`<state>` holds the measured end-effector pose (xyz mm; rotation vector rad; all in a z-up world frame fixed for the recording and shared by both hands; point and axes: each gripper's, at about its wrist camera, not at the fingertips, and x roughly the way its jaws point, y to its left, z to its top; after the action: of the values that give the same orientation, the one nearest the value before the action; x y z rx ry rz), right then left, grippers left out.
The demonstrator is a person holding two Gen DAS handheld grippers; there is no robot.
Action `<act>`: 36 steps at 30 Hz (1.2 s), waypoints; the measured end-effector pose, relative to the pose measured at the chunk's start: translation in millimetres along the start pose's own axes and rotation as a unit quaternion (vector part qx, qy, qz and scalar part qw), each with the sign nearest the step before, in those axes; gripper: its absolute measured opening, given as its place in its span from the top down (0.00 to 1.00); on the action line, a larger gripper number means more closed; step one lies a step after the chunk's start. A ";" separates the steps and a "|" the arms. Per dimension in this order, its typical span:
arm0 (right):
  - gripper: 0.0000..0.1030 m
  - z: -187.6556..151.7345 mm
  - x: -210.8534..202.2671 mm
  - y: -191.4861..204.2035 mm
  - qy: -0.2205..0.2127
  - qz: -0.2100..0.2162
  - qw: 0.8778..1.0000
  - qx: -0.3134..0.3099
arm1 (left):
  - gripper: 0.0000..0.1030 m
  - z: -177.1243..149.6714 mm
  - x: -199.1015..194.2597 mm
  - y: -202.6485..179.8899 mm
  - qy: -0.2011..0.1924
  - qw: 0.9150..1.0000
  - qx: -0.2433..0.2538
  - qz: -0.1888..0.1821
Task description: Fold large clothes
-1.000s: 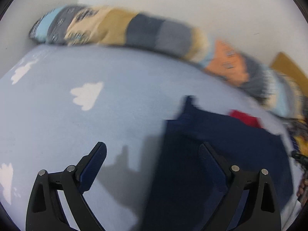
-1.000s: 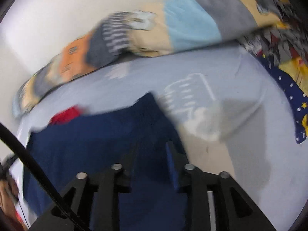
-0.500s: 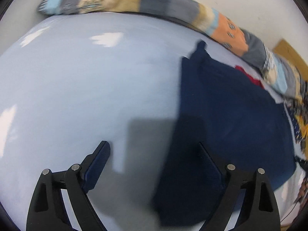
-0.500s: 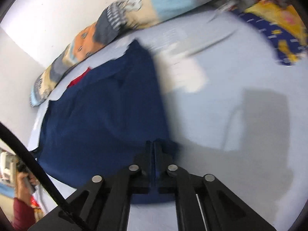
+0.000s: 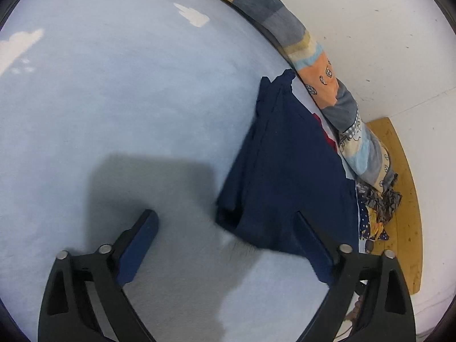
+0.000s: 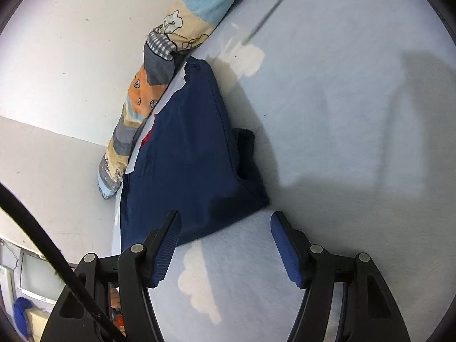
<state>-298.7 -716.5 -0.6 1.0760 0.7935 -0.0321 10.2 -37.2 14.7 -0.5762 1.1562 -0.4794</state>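
**Navy garment folded, both tongs let go**

Lying at centre right of the left wrist view: a navy garment (image 5: 287, 171), folded into a long bundle on the pale blue bedsheet (image 5: 114, 99), beside a patchwork bolster (image 5: 322, 74) running along the wall. Long axis stretching from the lower middle of the frame up toward the upper right, parallel to the bolster. A sliver of red cloth (image 5: 325, 134) peeking out at the far edge.

Left tongs (image 5: 225, 245) spread wide, gripping nothing, the right-hand finger overlapping the near end of the bundle in the picture. Right tongs (image 6: 225, 248) also spread wide and empty, with the garment (image 6: 188, 154) up and to the left of the gap, its near corner just beside the left-hand finger. Both about equally close to that near end, the bundle's length running away from each.

Against half a second ago: right tongs then clenched on the garment's edge, now released and drawn back a little. Left tongs wide apart in both. Garment now narrower and doubled over, with a thicker layered corner toward the open sheet. Probably one fold done; next likely a lengthwise fold, near end carried toward the far end.
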 end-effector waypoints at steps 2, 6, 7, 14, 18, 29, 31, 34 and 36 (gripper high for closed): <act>0.31 5.4 12.3 3.9 -0.001 0.018 1.000 0.006 | 0.07 2.5 9.8 -9.4 -0.001 1.000 0.000 -0.014; 0.31 21.4 47.9 12.7 0.006 0.050 0.999 0.019 | 0.05 10.7 49.3 -36.2 0.019 0.999 -0.005 -0.034; 0.31 25.2 55.2 16.7 0.009 0.057 0.998 0.017 | 0.04 12.8 54.6 -39.8 0.016 1.000 -0.001 -0.026; 0.92 22.6 72.1 35.2 0.003 0.062 0.998 -0.013 | 0.87 9.1 62.8 -60.1 -0.016 1.000 0.010 -0.001; 0.93 9.7 46.7 37.5 -0.027 0.059 0.997 -0.035 | 0.89 -2.4 49.7 -64.8 -0.030 0.999 0.027 0.003; 0.94 -27.5 -12.0 44.9 -0.034 0.094 0.991 -0.090 | 0.89 -43.3 10.0 -64.1 -0.014 0.998 0.058 -0.011; 0.94 -40.9 -20.3 43.4 -0.031 0.086 0.991 -0.099 | 0.89 -55.2 2.2 -59.0 -0.010 0.998 0.064 -0.013; 0.93 -59.9 -31.4 35.3 -0.017 0.069 0.992 -0.102 | 0.87 -71.8 -5.4 -50.7 -0.002 0.997 0.080 -0.005; 0.85 -68.6 -33.0 26.6 0.000 0.018 0.995 -0.096 | 0.68 -80.3 -8.9 -41.1 0.002 0.996 0.084 0.016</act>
<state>-351.0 -660.0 23.6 0.9077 0.7617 0.0737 -70.7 -76.9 24.2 -0.4105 1.1155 -0.5457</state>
